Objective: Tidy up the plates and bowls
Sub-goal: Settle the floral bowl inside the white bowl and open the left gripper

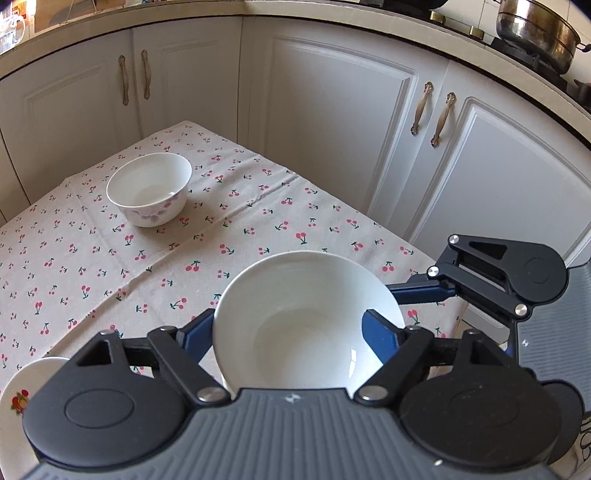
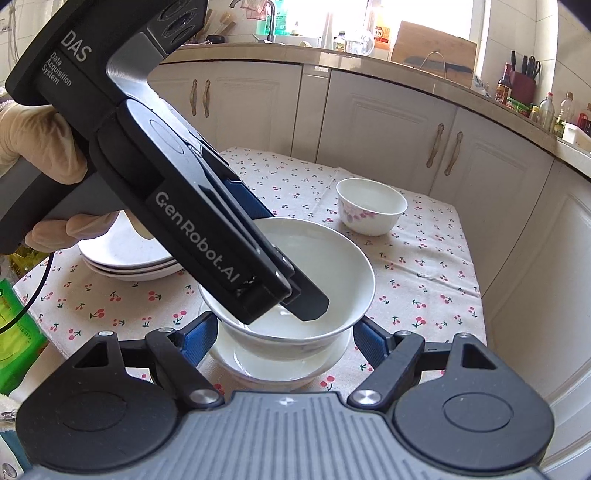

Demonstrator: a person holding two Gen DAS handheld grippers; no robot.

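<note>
A plain white bowl [image 1: 306,317] [image 2: 325,266] is pinched at its rim by my left gripper [image 2: 295,299], one finger inside and one outside, tilted just above a second white bowl [image 2: 277,363]. My right gripper [image 2: 284,332] is open, its blue fingers [image 2: 199,334] on either side of the lower bowl. The right gripper also shows at the right of the left wrist view [image 1: 417,293]. A small floral bowl [image 1: 149,188] [image 2: 371,206] stands further back on the cherry-print tablecloth [image 1: 240,221].
A stack of white plates [image 2: 125,254] lies at the table's left. A fruit-print plate [image 1: 18,398] lies beside my left gripper. White cabinets [image 1: 332,110] border the table's far side. A steel pot [image 1: 535,29] sits on the stove.
</note>
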